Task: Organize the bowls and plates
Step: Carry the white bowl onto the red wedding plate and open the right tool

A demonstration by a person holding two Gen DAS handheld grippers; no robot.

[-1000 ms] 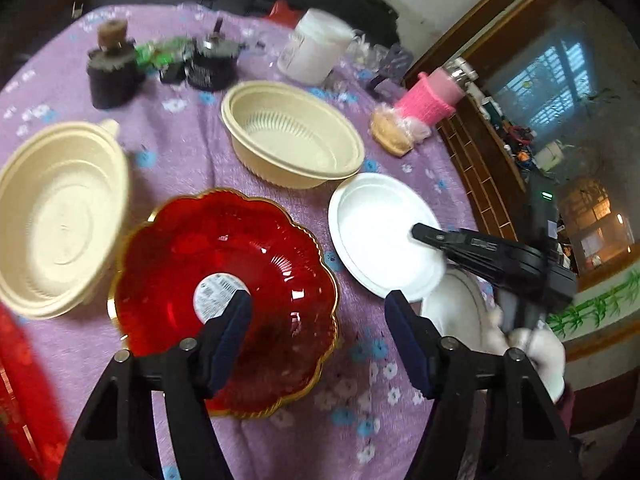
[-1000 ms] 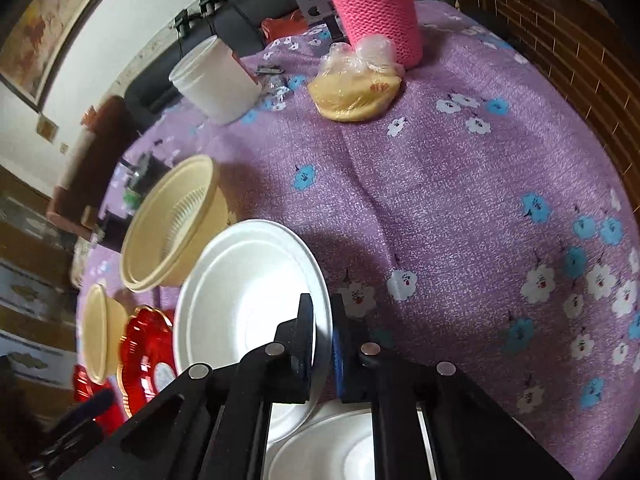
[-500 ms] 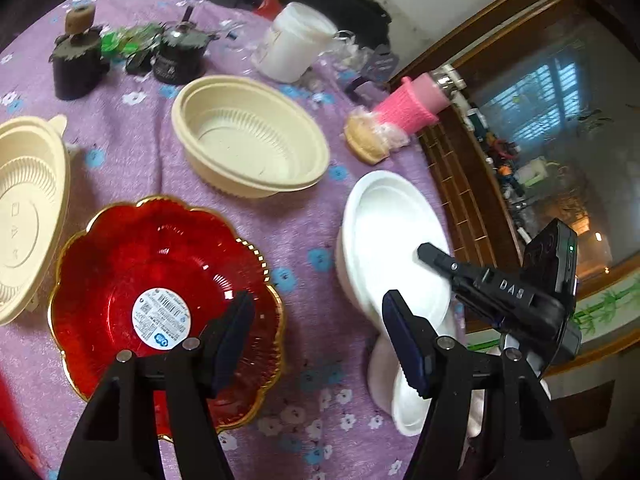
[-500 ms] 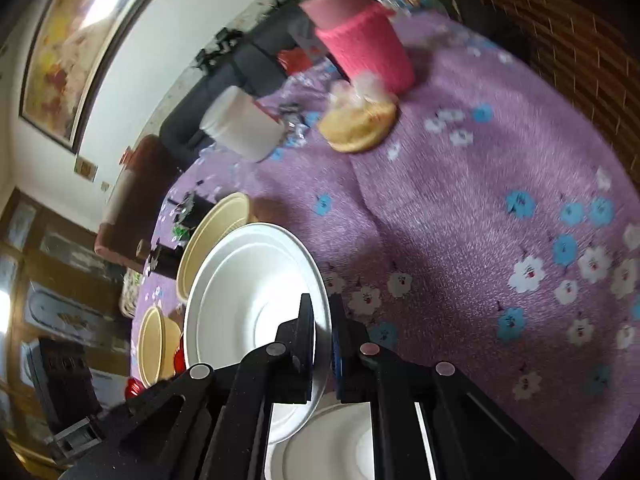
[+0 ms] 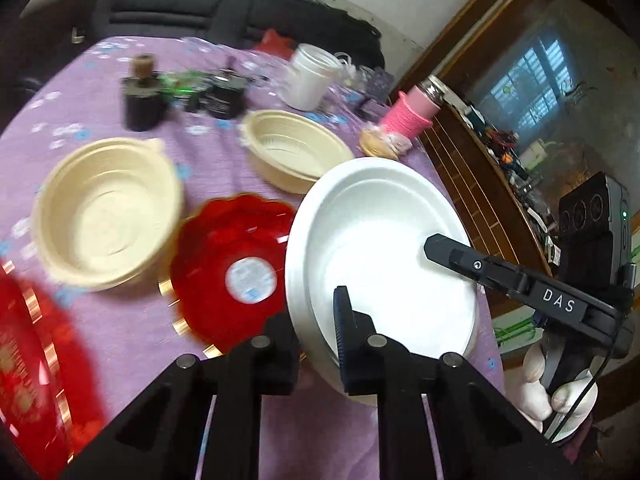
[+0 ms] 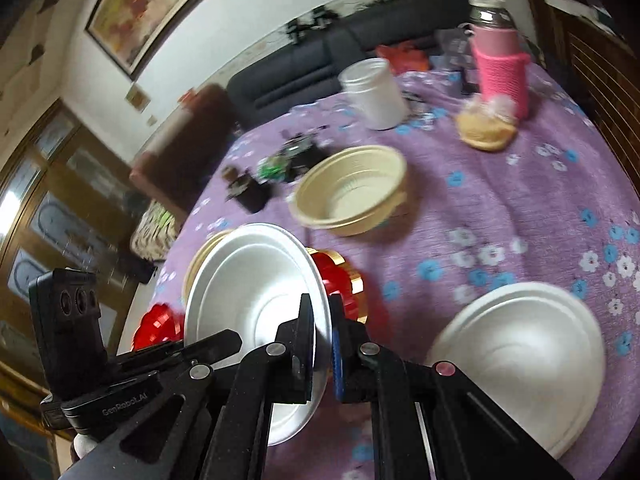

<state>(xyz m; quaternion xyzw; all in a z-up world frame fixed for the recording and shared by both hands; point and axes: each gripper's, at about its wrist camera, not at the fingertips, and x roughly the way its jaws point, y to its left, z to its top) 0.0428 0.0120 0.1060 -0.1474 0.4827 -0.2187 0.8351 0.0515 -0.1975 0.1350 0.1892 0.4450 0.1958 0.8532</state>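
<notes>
A white plate (image 5: 380, 248) hangs tilted above the purple table, gripped from two sides. My left gripper (image 5: 312, 312) is shut on its near left rim. My right gripper (image 6: 322, 308) is shut on the opposite rim of this plate (image 6: 248, 292). In the left wrist view the right gripper (image 5: 440, 250) reaches over the plate from the right. A second white plate (image 6: 520, 360) lies on the cloth at the right. Below the held plate sits a red scalloped dish (image 5: 232, 264). Two cream bowls (image 5: 108, 216) (image 5: 296, 152) stand further back.
A red tray (image 5: 24, 352) lies at the near left edge. At the back stand a white cup (image 5: 308, 80), a pink-sleeved bottle (image 5: 412, 116), a bagged bun (image 5: 380, 142) and dark jars (image 5: 142, 96). A wooden cabinet (image 5: 480, 184) borders the table on the right.
My right gripper lifted the white plate off the other plate and carried it left. My left gripper, open over the red dish before, moved right and shut on the plate's rim.
</notes>
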